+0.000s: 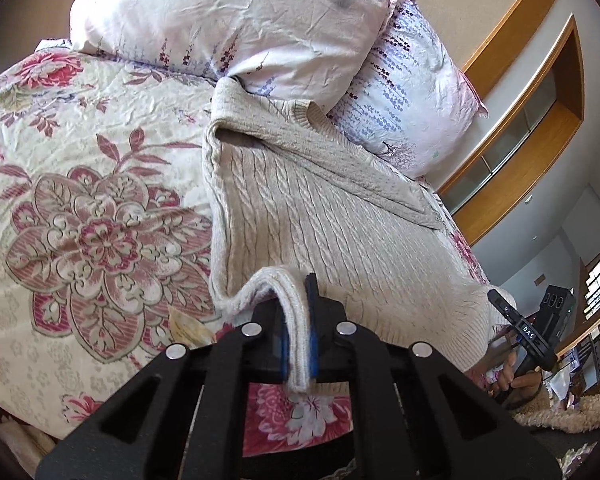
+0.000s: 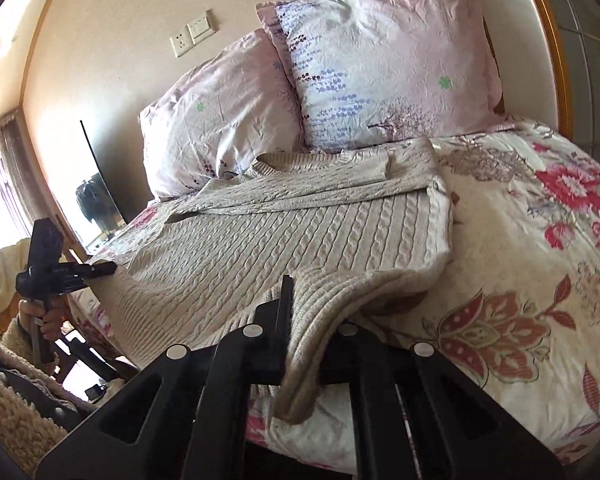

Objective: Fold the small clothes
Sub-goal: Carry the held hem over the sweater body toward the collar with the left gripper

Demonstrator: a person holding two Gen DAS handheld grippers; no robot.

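Observation:
A beige cable-knit sweater [image 1: 320, 208] lies on the bed with its collar toward the pillows and its sleeves folded across the chest. In the left wrist view my left gripper [image 1: 298, 304] is shut on one corner of the ribbed hem, which loops up between the blue pads. My right gripper [image 1: 496, 296] shows at the right, held by a hand, its tip at the other hem corner. In the right wrist view the sweater [image 2: 300, 232] spreads ahead and my right gripper [image 2: 308, 304] is shut on the hem, the cloth draped over its right finger. My left gripper [image 2: 108, 268] pinches the hem at the left.
A floral bedspread [image 1: 100, 220] covers the bed. Two pink flowered pillows [image 2: 380, 80] lean on the wall behind the sweater. A dark screen [image 2: 100, 184] stands left of the bed, and wooden trim [image 1: 540, 120] and a fluffy beige sleeve [image 2: 4, 408] are nearby.

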